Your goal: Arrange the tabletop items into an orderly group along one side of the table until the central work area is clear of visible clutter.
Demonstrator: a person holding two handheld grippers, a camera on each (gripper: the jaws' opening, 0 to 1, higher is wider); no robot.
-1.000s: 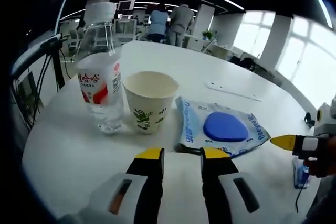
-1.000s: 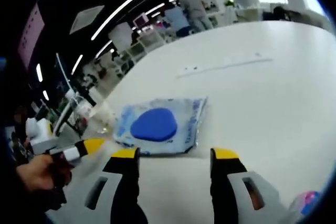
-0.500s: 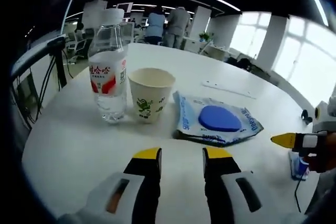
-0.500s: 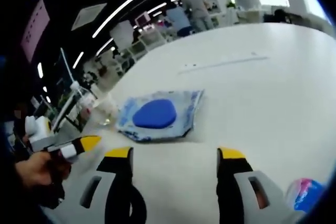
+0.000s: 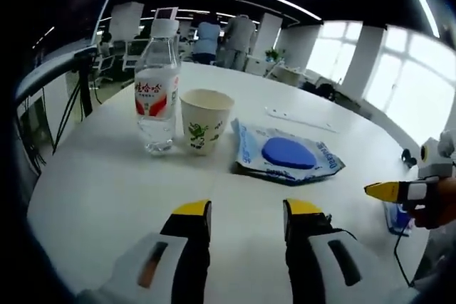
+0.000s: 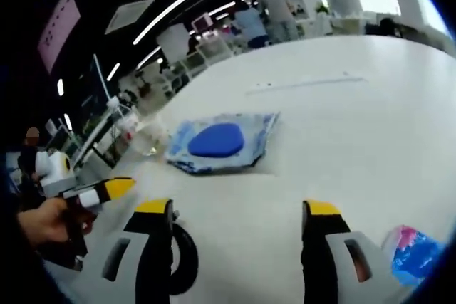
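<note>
The left gripper (image 5: 242, 211) is hovering over the counter (image 5: 100, 183) with jaws parted and holding nothing. The right gripper (image 6: 239, 211) is hovering with jaws wide apart, also gripping nothing. A bottle (image 5: 157, 94), a cup (image 5: 205, 120) and a blue packet (image 5: 285, 156) are standing in a row toward the counter's far left edge, bottle just beside cup, packet lying flat beside the cup. A small pink-and-blue packet (image 6: 413, 258) is lying near the right gripper, well apart from the row.
</note>
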